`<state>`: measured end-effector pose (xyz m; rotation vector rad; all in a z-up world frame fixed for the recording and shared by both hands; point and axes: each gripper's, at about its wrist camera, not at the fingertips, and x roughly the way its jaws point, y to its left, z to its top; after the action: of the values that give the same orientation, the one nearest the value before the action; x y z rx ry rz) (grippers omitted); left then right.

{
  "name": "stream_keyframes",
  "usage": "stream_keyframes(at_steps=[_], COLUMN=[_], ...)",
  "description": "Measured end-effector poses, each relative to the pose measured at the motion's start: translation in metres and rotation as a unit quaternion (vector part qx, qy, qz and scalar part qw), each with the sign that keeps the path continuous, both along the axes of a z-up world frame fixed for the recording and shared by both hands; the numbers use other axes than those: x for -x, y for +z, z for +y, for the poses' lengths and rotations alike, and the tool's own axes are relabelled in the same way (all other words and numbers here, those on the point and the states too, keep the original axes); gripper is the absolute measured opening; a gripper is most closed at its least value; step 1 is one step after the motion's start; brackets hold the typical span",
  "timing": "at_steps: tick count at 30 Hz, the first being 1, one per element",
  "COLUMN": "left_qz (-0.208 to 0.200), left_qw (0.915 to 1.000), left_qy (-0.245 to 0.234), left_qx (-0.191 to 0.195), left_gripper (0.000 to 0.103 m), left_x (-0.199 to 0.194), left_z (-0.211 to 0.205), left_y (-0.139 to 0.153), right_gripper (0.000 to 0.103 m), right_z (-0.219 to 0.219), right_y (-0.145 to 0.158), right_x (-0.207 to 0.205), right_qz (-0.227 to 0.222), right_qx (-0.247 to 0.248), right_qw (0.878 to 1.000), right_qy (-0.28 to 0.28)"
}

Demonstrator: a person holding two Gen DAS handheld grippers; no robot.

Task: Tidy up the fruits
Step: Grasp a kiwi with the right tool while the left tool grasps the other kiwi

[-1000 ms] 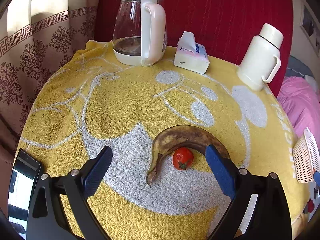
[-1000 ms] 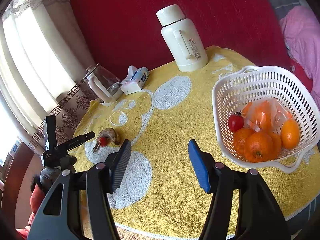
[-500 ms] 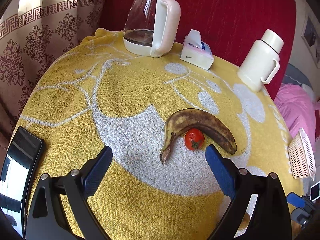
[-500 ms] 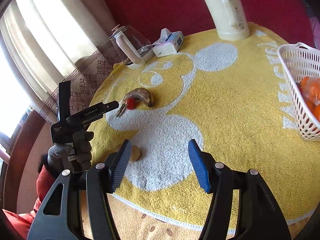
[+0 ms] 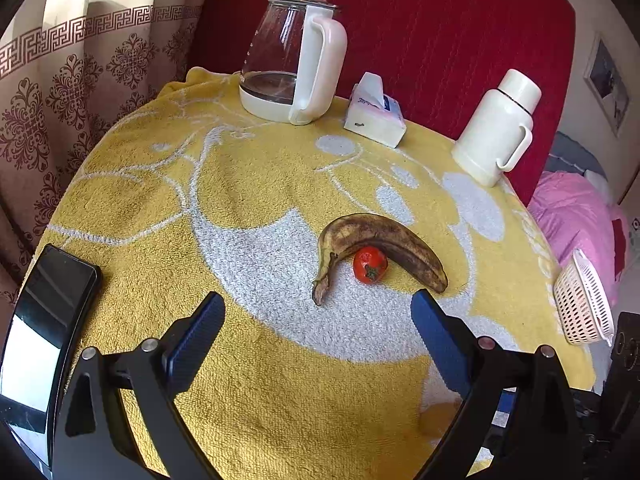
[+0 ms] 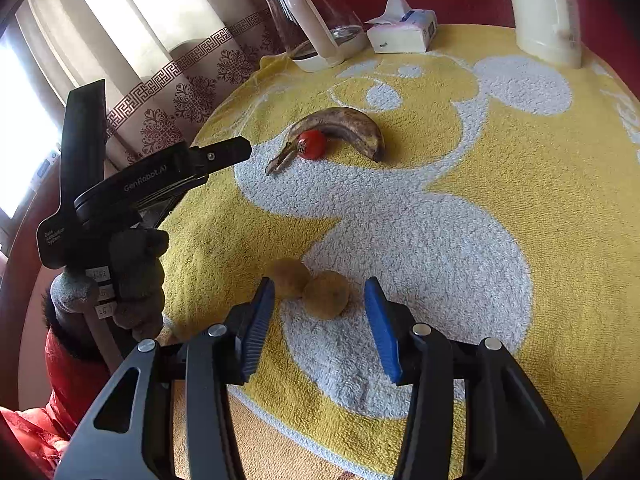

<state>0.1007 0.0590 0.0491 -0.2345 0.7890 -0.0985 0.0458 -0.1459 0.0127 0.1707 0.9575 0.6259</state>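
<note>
Left wrist view: the left claw point(image 5: 316, 322) hangs wide open and empty over the near part of the tabletop point(image 5: 248, 396), which is covered by a yellow and white towel. Just beyond its tips lies a brown-spotted banana point(image 5: 384, 240) with a small red tomato point(image 5: 370, 266) touching its inner curve. A glass kettle point(image 5: 292, 56), a tissue pack point(image 5: 376, 116) and a white flask point(image 5: 496, 128) stand along the far edge. A white basket point(image 5: 582, 300) sits at the right edge, a phone point(image 5: 48, 312) at the left edge.

Right wrist view: the right claw point(image 6: 318, 326) has just been closing, its pads not yet touching anything. Two brown round fruits point(image 6: 326, 294) lie touching each other near the front edge, just ahead of its tips.
</note>
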Motion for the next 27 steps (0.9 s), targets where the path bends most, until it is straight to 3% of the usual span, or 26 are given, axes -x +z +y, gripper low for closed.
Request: stream_keyframes(at_steps=[6, 8, 19, 27], left_qz=[-0.007, -0.007, -0.004, 0.016], left_qw=[0.9999, 0.9999, 0.9985, 0.9944], left_qy=[-0.011, -0.012, -0.052, -0.099], left_qx=[-0.009, -0.009, -0.02, -0.032], left_gripper=[0.093, 0.093, 0.093, 0.08], left_x=[0.005, 0.007, 0.022, 0.032], left_z=[-0.007, -0.009, -0.032, -0.057], left_y=[0.003, 0.004, 0.0, -0.013], right_gripper=[0.037, 0.027, 0.027, 0.027], right_z=[0.006, 0.003, -0.009, -0.037], right_y=[-0.01, -0.008, 0.0, 0.009], right_x=[-0.003, -0.004, 0.006, 0.007], right_qz=[0.007, 0.006, -0.014, -0.026], right_qx=[0.012, 0.01, 0.011, -0.008], right_qw=[1.0, 1.0, 1.0, 0.998], right_qy=[0.005, 0.001, -0.016, -0.06])
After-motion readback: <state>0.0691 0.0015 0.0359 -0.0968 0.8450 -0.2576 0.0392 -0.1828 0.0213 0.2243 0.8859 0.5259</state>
